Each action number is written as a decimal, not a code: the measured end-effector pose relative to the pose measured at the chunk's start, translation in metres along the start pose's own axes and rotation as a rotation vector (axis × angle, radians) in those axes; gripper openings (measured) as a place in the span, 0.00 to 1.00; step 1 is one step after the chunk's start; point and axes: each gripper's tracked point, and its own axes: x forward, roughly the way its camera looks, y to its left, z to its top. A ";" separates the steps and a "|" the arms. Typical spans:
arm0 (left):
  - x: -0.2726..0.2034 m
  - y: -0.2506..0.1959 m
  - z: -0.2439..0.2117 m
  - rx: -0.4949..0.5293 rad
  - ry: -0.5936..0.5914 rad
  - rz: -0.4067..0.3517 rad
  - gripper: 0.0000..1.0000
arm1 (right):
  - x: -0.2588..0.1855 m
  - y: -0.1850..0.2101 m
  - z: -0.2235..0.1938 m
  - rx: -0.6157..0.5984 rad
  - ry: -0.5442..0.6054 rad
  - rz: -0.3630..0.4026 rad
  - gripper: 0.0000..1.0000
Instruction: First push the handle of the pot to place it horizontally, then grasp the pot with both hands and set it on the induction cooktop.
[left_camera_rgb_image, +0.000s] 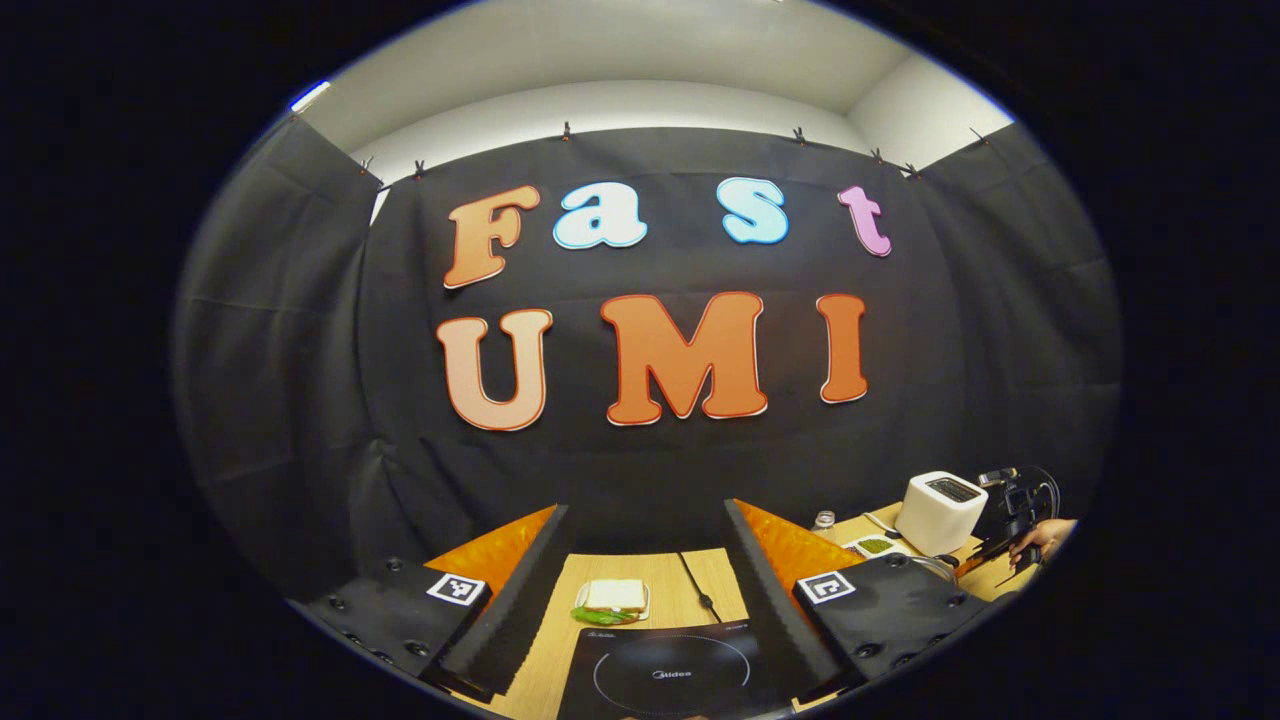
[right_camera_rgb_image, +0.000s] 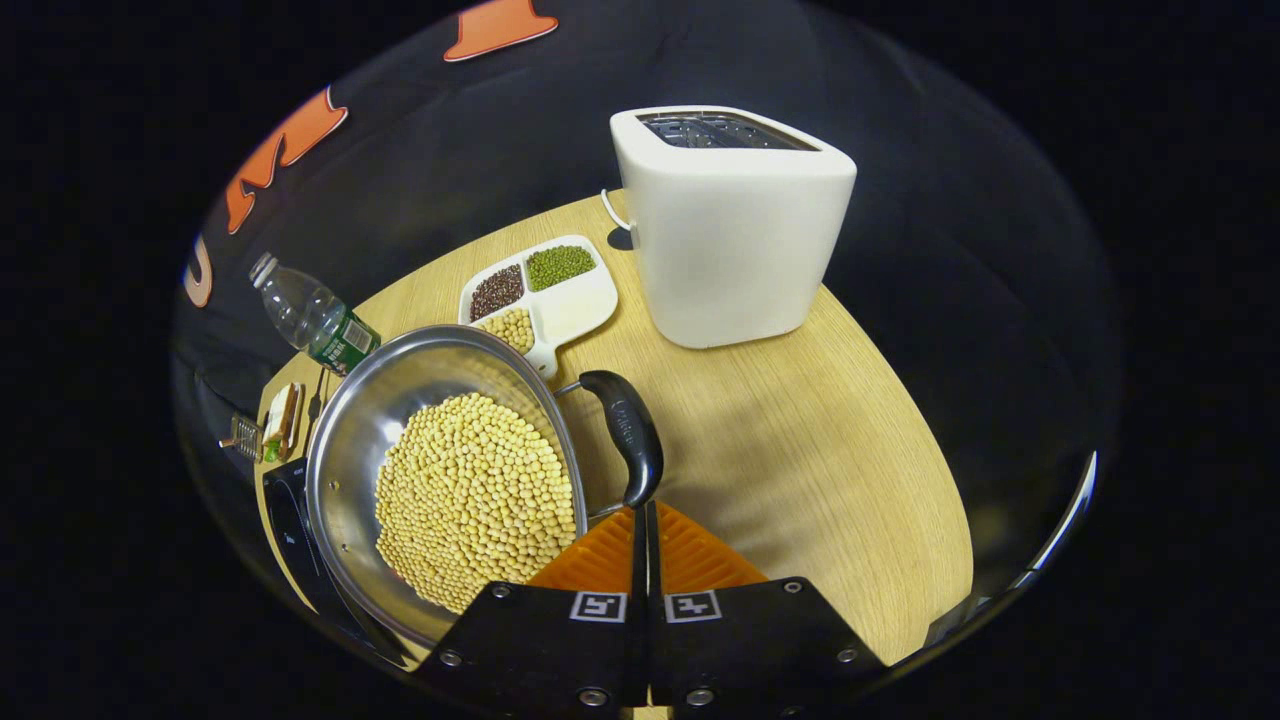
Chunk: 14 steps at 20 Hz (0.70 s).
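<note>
Pot (right_camera_rgb_image: 440, 470): shallow steel pan, wide rim, loaded to about half its floor with pale dried beans (right_camera_rgb_image: 475, 500). Stands on the tabletop (right_camera_rgb_image: 800, 450), just beside the induction cooktop (right_camera_rgb_image: 290, 520), whose dark edge shows at its far side. Not yet on the cooktop.

Handle (right_camera_rgb_image: 625, 435): dark, curved, stiff, joined to the rim by wire struts. It runs toward the right gripper (right_camera_rgb_image: 645, 530), whose jaws are closed together with nothing between them; their tips sit at the handle's free end, apparently touching. Judged: positioned for the push that swings the handle level.

Handling, judged: rigid metal, smooth and likely slippery at the rim; the bean load makes it heavy for its size and free to shift or spill if tilted. Best taken at the handle on one side and the opposite rim on the other, kept flat in the lift.

Left gripper (left_camera_rgb_image: 645, 570): jaws spread wide, holding nothing, hovering over the cooktop (left_camera_rgb_image: 670, 675), well apart from the pot.

Surroundings: divided dish (right_camera_rgb_image: 545, 295) with three kinds of beans, just behind the pot; white toaster (right_camera_rgb_image: 730, 225) beyond it; plastic bottle (right_camera_rgb_image: 315, 318) near the tabletop's far edge; sandwich (left_camera_rgb_image: 612, 598) on a small plate behind the cooktop.
</note>
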 end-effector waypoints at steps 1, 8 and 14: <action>0.005 -0.008 -0.007 -0.005 0.017 -0.013 0.99 | -0.001 0.001 0.001 0.000 0.001 0.007 0.00; 0.040 -0.074 -0.072 -0.071 0.190 -0.145 0.98 | -0.034 0.001 0.020 -0.018 -0.077 0.058 0.00; 0.064 -0.138 -0.144 -0.106 0.407 -0.249 0.96 | -0.059 0.027 0.024 -0.084 -0.117 0.130 0.20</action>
